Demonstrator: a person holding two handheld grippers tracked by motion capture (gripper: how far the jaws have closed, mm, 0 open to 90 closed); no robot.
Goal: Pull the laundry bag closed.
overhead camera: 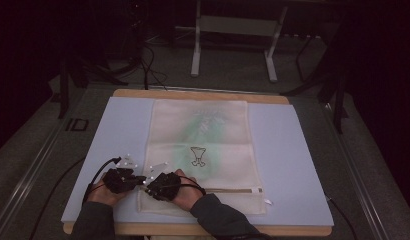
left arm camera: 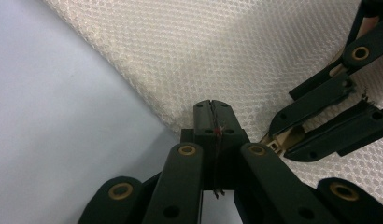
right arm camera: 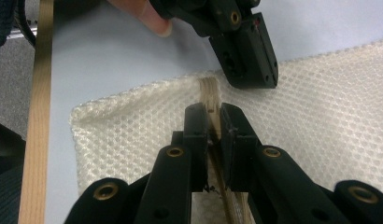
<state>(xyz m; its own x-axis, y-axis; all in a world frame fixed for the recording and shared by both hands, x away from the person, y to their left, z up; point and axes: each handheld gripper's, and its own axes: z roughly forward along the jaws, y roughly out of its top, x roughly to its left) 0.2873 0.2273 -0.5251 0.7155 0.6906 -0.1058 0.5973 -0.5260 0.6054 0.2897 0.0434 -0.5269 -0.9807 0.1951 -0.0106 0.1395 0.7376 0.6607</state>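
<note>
A white mesh bag [overhead camera: 200, 150] with a tan zipper [overhead camera: 228, 190] along its near edge lies flat on a pale blue mat [overhead camera: 283, 160]. Both grippers meet at the bag's near left corner. My right gripper [right arm camera: 212, 116] is shut on the tan zipper strip [right arm camera: 209, 91], which runs between its jaws; in the left gripper view the right gripper [left arm camera: 278, 140] holds that tan piece. My left gripper [left arm camera: 211, 109] is shut, its tip resting at the mesh edge [left arm camera: 147, 107]; whether mesh is pinched is hidden. From above, the left gripper [overhead camera: 138, 181] and right gripper [overhead camera: 149, 188] nearly touch.
The mat lies on a wooden table [overhead camera: 203, 94], whose light wood edge [right arm camera: 35, 140] runs close to the bag's corner. A faint green print and a small dark figure [overhead camera: 197, 156] mark the bag. Table legs [overhead camera: 195, 55] and cables stand on the dark floor beyond.
</note>
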